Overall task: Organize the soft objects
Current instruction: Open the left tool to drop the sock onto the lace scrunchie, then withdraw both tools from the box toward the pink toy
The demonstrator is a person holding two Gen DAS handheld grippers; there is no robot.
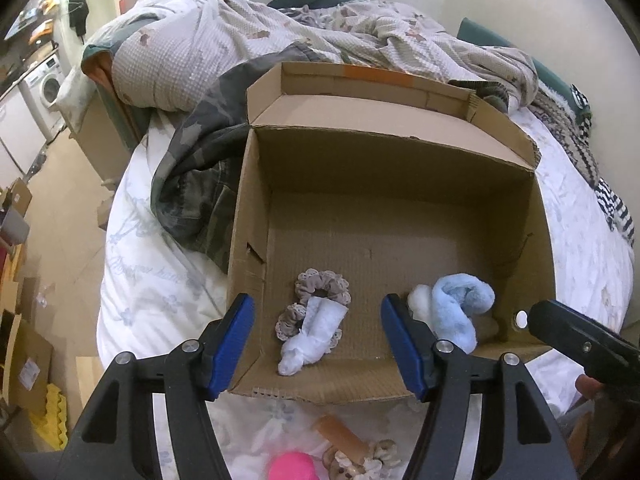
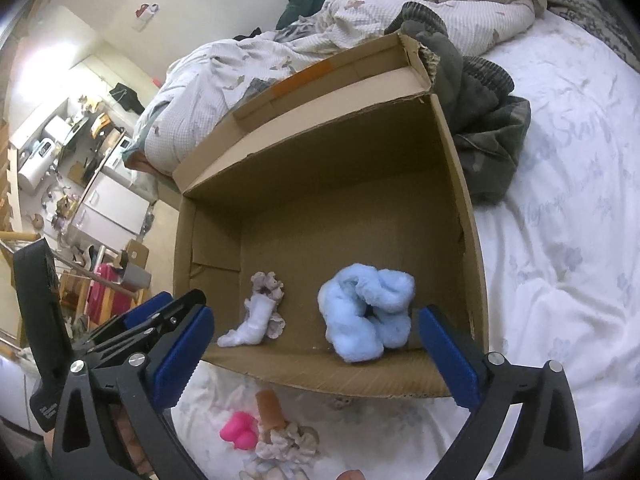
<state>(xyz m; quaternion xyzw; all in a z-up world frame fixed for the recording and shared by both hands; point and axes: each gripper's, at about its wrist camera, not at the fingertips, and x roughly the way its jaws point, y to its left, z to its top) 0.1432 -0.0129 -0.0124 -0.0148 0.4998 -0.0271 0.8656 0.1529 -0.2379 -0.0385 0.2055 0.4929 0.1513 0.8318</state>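
An open brown cardboard box [image 1: 392,216] is set on the white-sheeted bed [image 2: 560,240], its flap folded back toward the rumpled quilt, so that its floor can be reached from above. Along the box's near wall, a white sock bundled with lace-edged grey scrunchies [image 1: 310,326] lies toward the left corner and a fluffy pale-blue rolled sock pair [image 2: 366,314] toward the right corner, apart from each other. The left gripper [image 1: 318,350] is held over the near wall with its blue pads parted and nothing between them. The right gripper [image 2: 316,354] is spread wide and likewise empty. Outside the box, just before its near wall, a bright pink soft ball [image 2: 239,434], a tan ribbed tube [image 2: 271,408] and a beige frilly scrunchie [image 2: 286,446] lie on the sheet, apparently not yet sorted.
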